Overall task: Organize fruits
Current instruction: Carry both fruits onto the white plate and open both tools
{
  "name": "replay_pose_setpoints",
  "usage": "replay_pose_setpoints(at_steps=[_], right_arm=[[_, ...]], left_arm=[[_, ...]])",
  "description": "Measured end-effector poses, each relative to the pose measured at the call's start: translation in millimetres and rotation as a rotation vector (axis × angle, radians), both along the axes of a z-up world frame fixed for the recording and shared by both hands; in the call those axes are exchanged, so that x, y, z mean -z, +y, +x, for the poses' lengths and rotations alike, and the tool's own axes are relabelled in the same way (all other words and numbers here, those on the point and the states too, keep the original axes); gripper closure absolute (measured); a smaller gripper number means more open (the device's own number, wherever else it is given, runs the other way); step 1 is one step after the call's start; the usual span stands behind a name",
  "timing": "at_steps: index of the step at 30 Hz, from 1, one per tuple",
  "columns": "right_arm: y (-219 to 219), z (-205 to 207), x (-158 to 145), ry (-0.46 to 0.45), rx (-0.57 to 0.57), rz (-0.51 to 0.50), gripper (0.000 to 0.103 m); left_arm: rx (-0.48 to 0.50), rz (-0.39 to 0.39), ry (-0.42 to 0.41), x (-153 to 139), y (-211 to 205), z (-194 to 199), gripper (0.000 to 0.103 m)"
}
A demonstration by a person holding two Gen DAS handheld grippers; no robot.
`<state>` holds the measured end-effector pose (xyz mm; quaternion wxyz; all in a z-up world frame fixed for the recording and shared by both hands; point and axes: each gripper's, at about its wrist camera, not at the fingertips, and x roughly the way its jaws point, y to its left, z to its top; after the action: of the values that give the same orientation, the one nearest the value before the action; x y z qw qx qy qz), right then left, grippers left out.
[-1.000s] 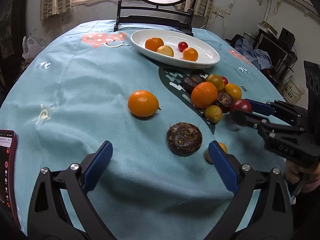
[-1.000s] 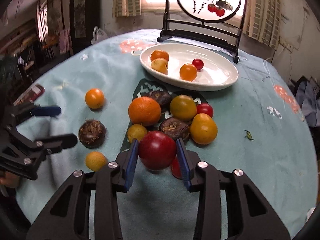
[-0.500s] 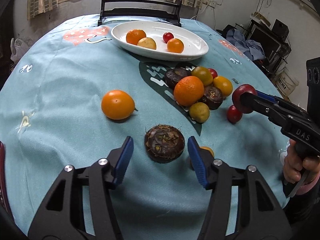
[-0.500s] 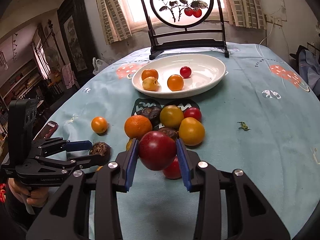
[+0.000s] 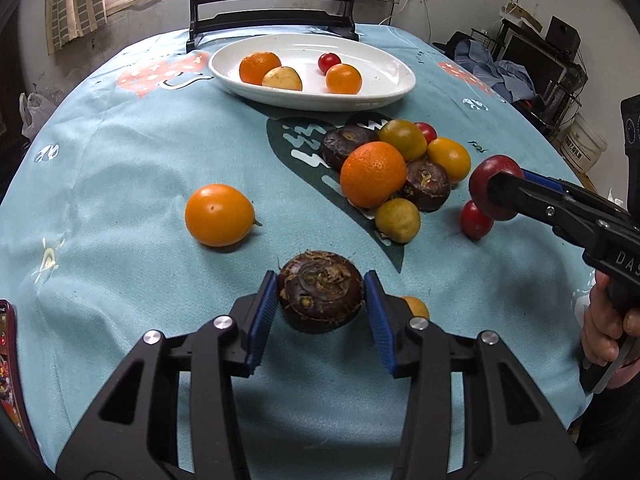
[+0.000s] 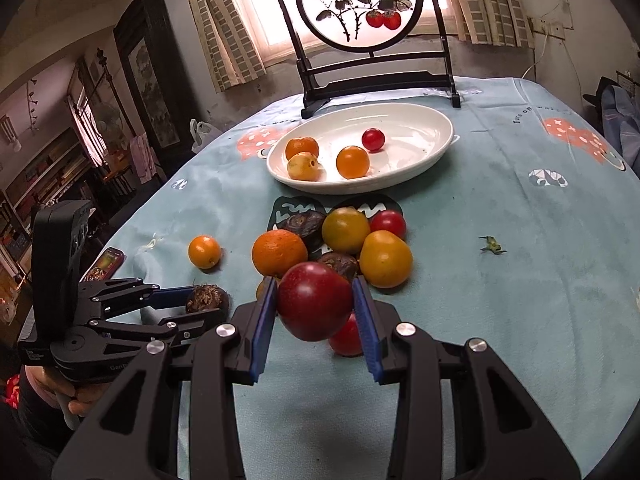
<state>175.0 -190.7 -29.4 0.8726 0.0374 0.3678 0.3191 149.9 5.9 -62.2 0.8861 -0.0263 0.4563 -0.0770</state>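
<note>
**Both grippers loaded, dish straight ahead**

Since a second ago the left gripper (image 5: 320,312) has gone from wide open, short of the fruit, to closed around the dark brown water chestnut (image 5: 320,291), its blue pads pressing each flank. The right gripper (image 6: 316,312) has meanwhile lifted the dark red plum (image 6: 315,301) off the cloth and carries it clamped between its pads.

Nearest to the left gripper, the chestnut sits low, at or barely above the teal tablecloth (image 5: 120,168); whether it is clear of the cloth cannot be told. A small yellow fruit (image 5: 416,306) peeks out just behind the right pad. Beyond, a loose orange tomato (image 5: 219,214) lies to the left, and the fruit pile (image 5: 394,172) lies ahead and to the right.

Farthest is the white oval dish (image 5: 392,84), already holding four small fruits toward its left half. It lies nearly straight ahead of both grippers, long axis running across the view. The plum, judged from the right wrist view, must pass over the pile to reach the dish's bare right half (image 6: 416,136). The left gripper has an open lane to the left of the pile. The right gripper looks slightly nearer the dish and already raised, so it seems better placed to deliver first.
</note>
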Motion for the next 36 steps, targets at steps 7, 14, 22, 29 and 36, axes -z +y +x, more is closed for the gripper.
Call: replay_pose_setpoints(at_steps=[7,14,22,29,36], right_arm=[[-2,-1,-2,-0.009,-0.004,0.002,0.064],[4,5,-8,-0.032,-0.012,-0.024,0.064],[15,79,-40,-0.089,0.067,0.040,0.064],[26,155,-24,-0.046,0.143,-0.015,0.064],[30,185,-5,0.008,0.133,-0.034,0.064]], left_arm=[[0.001,-0.031,-0.009,-3,2,-1,0.059],[0.003,-0.104,-0.065,-28,11,8,0.059],[-0.025,-0.138,-0.131,-69,14,86,0.059],[-0.072,-0.067,-0.096,-66,4,174,0.059],[-0.081,-0.011,-0.050,-47,3,214,0.058]])
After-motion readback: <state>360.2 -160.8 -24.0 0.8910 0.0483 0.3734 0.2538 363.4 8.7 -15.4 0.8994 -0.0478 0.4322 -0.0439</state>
